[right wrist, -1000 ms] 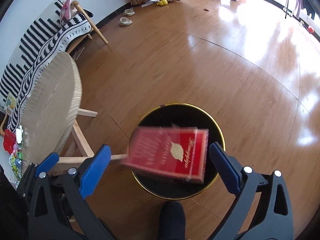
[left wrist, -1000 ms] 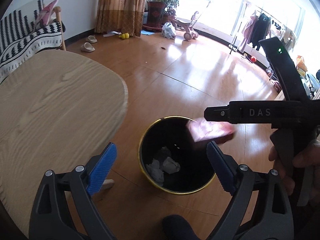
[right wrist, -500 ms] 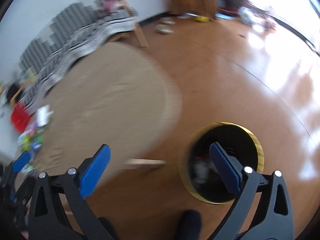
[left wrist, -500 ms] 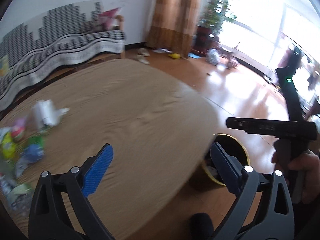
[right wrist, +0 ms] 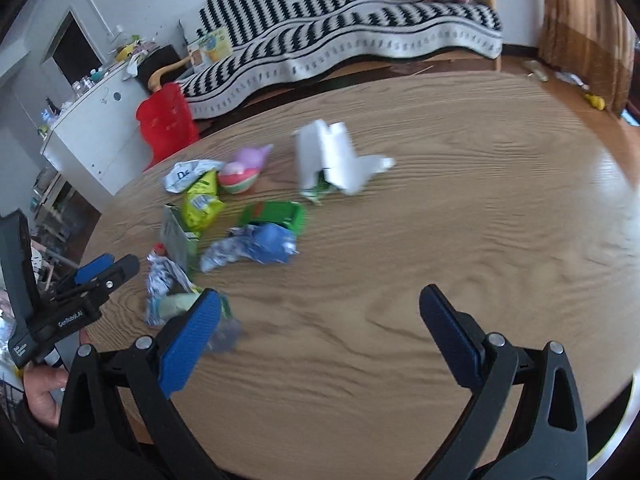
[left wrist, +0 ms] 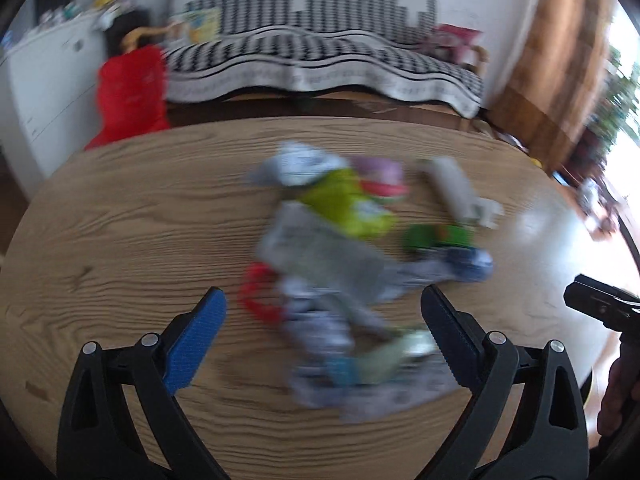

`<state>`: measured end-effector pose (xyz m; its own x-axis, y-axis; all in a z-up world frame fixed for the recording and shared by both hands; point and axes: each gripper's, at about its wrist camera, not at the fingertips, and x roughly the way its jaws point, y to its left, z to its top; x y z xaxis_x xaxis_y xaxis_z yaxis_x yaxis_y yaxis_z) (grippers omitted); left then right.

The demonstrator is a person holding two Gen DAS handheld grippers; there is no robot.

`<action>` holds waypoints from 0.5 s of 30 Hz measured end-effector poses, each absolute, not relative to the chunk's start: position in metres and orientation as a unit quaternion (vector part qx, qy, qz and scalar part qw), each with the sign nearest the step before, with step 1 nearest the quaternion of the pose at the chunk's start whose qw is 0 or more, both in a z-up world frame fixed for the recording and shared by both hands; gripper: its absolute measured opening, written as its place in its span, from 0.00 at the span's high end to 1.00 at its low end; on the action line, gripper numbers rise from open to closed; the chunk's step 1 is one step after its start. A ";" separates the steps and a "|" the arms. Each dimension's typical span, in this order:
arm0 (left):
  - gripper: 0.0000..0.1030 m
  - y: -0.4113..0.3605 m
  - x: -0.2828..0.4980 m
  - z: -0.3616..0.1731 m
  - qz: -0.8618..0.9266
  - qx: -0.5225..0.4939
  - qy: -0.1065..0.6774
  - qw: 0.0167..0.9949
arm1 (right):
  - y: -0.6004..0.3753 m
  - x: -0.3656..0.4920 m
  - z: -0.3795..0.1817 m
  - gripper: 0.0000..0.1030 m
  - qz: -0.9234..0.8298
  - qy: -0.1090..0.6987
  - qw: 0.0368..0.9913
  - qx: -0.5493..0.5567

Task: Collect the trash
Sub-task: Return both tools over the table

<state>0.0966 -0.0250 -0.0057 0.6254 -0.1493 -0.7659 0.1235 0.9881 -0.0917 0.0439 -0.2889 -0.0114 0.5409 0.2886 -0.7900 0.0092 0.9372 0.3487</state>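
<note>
Both grippers spread wide, nothing pinched. Trash pile [right wrist: 236, 220] sits on the wooden table [right wrist: 440, 240], around 10 o'clock from the right gripper [right wrist: 320, 320], at 12 o'clock for the left gripper [left wrist: 324, 320].

table [right wrist: 460, 220] top looks like pale wood grain with a slight sheen, glare patch out at 3 o'clock; trash pile [right wrist: 224, 220] is mostly crinkly foil-ish wrappers and glossy plastic packets, plus a white carton [right wrist: 332, 156] of matt card at 12 o'clock of the pile; gripper pads [right wrist: 188, 340] are ribbed blue rubbery stuff on matt black plastic arms; sofa cover [right wrist: 360, 28] behind is woven cloth
</note>
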 end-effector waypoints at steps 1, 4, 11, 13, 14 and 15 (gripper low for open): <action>0.08 -0.015 0.096 -0.007 -0.070 -0.023 0.428 0.901 | -0.286 0.049 -0.015 0.07 0.082 0.476 0.861 0.158; 0.08 0.009 0.098 -0.013 -0.074 -0.036 0.439 0.895 | -0.273 0.074 -0.030 0.07 0.085 0.491 0.852 0.158; 0.08 0.009 0.086 -0.025 -0.103 -0.031 0.449 0.887 | -0.250 0.110 -0.058 0.08 0.089 0.511 0.840 0.158; 0.08 0.005 0.086 -0.030 -0.106 -0.016 0.452 0.886 | -0.247 0.113 -0.063 0.12 0.086 0.512 0.840 0.154; 0.08 0.002 0.081 -0.032 -0.106 -0.012 0.453 0.885 | -0.243 0.114 -0.063 0.20 0.084 0.506 0.846 0.144; 0.08 0.001 0.082 -0.033 -0.107 -0.010 0.455 0.884 | -0.241 0.114 -0.063 0.27 0.087 0.507 0.846 0.141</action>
<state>0.0815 0.0015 -0.0331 0.5641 -0.1975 -0.8018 0.1793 0.9771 -0.1146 0.1137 -0.2412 -0.0632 0.4714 0.2896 -0.8330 -0.0044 0.9453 0.3262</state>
